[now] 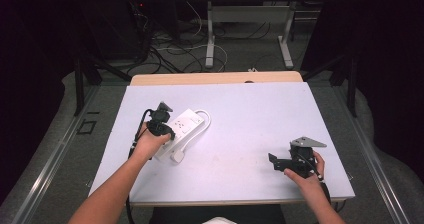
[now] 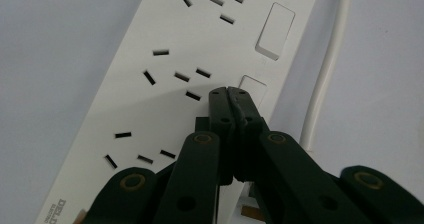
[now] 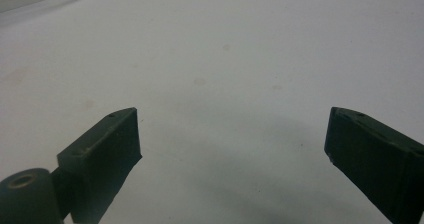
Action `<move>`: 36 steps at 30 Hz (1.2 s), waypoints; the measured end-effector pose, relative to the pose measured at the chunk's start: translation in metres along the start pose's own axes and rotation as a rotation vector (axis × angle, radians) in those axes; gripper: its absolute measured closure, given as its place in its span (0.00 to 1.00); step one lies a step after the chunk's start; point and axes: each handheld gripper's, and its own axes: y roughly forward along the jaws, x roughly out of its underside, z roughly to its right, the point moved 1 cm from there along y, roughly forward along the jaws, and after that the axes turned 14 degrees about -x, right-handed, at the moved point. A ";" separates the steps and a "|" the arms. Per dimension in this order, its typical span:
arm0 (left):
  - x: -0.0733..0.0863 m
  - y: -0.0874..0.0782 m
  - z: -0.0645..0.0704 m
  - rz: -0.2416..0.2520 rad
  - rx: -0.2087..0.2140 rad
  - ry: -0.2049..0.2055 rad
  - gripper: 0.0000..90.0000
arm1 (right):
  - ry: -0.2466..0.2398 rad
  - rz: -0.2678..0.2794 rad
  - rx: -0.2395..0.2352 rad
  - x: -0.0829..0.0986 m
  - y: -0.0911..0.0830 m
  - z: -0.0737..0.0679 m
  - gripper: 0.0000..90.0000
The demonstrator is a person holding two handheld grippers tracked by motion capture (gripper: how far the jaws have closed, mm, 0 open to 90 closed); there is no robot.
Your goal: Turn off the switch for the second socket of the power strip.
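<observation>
Worktop (image 1: 240,134): pale lavender-white sheet over a wood board, whose far edge shows as a tan strip. A few faint smudges on the sheet in the right gripper view.

Room: dark surround; grey floor; tangled cables (image 1: 175,51) and a second table's white legs (image 1: 210,39) beyond the far edge; metal rails along the floor at both sides.

Power strip (image 1: 182,126): white, lying flat on the left half of the worktop, angled toward the far right. Three socket groups and two rocker switches (image 2: 275,24) visible in the left gripper view. Its white cord (image 1: 202,121) loops beside it; the plug (image 1: 178,155) lies just near its close end.

Left gripper (image 2: 227,90): jaws closed together, tips at the strip's face beside the nearer switch; contact cannot be told.

Right gripper (image 3: 232,134): jaws spread wide apart, nothing between them, over bare sheet near the right front corner.

Open room: middle, far and right portions of the sheet are bare; the right gripper sits near the front and right edges.
</observation>
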 end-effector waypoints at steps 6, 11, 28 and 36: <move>0.000 0.000 0.000 0.000 0.003 -0.003 1.00 | 0.001 0.000 0.001 0.000 0.000 0.000 0.08; 0.000 0.000 0.000 0.005 -0.004 -0.001 1.00 | 0.005 0.001 0.001 0.000 -0.001 0.000 0.08; 0.001 -0.010 -0.007 0.058 0.009 -0.029 0.95 | 0.010 0.002 0.001 0.001 0.000 0.001 0.08; 0.000 -0.016 -0.005 0.086 0.012 -0.017 0.91 | 0.015 0.002 0.001 0.000 0.001 0.001 0.08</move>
